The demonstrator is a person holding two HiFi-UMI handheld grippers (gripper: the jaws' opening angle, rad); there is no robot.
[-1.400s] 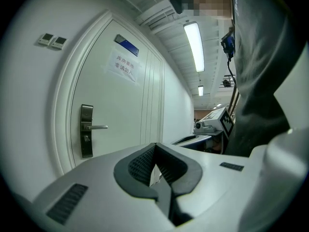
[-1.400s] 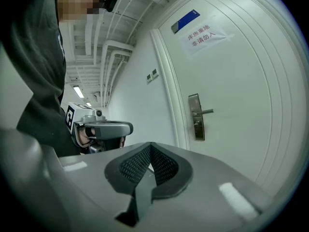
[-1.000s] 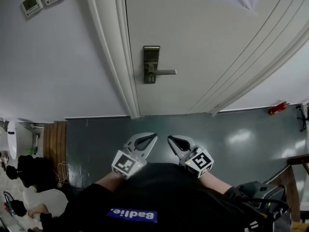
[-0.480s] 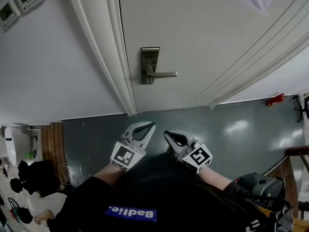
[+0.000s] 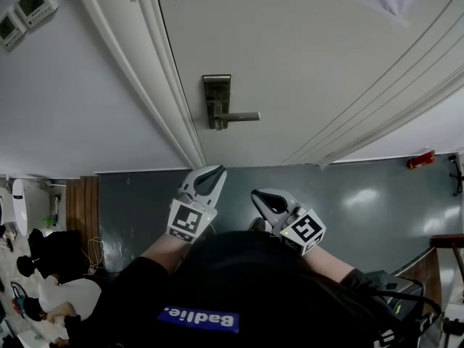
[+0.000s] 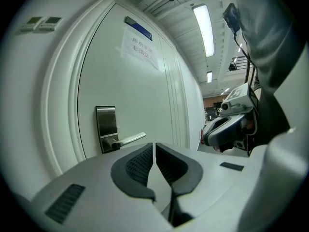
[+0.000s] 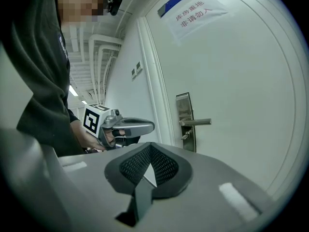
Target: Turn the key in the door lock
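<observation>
One door (image 5: 290, 64), one lock plate (image 5: 216, 94), one lever handle (image 5: 241, 117). Two wall panels (image 5: 36, 2). One paper notice (image 6: 140, 51), one blue sign (image 6: 138, 28). Two grippers: left gripper (image 5: 219, 172), right gripper (image 5: 256, 196).

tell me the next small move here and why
Probably lift the right hand-held gripper toward the lock plate and the small stub, likely the key, under the handle. It and the left hand-held gripper are shut, empty and low, short of the door.

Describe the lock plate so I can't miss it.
Find the large white door. Near its left edge, beside the frame, sits a tall dark metal lock plate. It is the only metal fitting there, with a lever handle pointing right.
</observation>
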